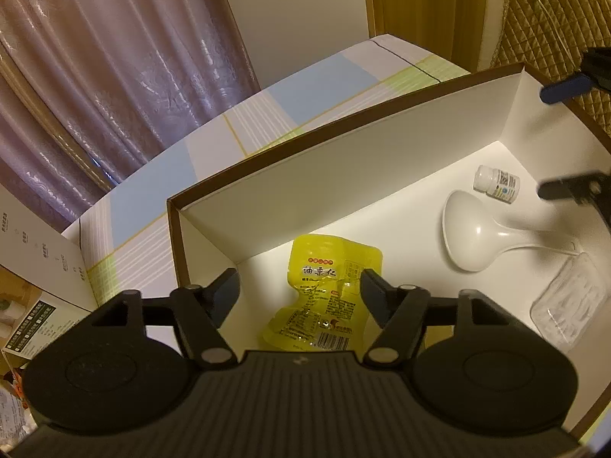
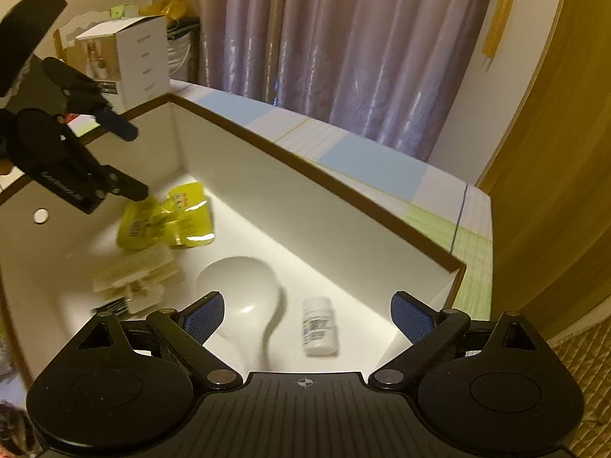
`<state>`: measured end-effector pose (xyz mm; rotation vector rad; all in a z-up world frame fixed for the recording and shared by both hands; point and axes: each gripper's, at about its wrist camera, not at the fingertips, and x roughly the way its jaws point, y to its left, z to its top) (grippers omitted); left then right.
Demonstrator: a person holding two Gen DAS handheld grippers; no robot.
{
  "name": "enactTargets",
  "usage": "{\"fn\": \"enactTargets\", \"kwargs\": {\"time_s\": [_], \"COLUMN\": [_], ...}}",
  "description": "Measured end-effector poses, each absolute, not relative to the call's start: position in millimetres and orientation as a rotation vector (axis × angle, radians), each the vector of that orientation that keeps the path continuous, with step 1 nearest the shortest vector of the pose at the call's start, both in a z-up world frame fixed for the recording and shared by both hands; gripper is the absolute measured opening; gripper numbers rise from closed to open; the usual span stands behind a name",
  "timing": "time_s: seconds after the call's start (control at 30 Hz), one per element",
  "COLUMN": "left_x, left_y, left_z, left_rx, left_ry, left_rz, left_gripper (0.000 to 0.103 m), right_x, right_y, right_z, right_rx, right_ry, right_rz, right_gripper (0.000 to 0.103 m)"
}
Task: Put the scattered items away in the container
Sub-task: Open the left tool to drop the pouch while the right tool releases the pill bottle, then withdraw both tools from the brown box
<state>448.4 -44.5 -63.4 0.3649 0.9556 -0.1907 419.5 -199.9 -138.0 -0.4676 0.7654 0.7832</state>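
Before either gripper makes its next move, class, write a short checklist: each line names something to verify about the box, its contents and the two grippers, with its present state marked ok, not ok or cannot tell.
1. Left gripper open, nothing pinched: ok; the yellow snack packet lies on the box floor below it.
2. Right gripper open and empty: ok.
3. White pill bottle inside the box: ok, lying on its side.
4. White spoon inside the box: ok.
5. Clear plastic tray inside the box: ok in the left wrist view; blurred in the right.
6. No scattered items left outside the box: cannot tell.
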Motion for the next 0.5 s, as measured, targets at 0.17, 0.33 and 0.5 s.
{"fn": "enactTargets", "kwargs": {"time_s": [0.17,0.33,0.5], "left_x": [445,438,432], "left_y": [-47,-50,-53], "left_z": [-61,-54,-44], "left_rx": [0.361,0.342,0.329], "left_ry": [0.95,0.944,0.94], "left_rz": [-0.193,-0.189,-0.161], "left_gripper": [0.075,0.092,0.099], "right_x": [416,406,396], "right_y": [-201,-206,-211], "right_z": [-136,-127,-117], "right_rx": [-0.438,-0.395,-0.33], "right_ry": [0.81,0.819,0.834], "right_rz": [0.766,0.75,0.719], "right_gripper": [0.099,0.099,0.099]}}
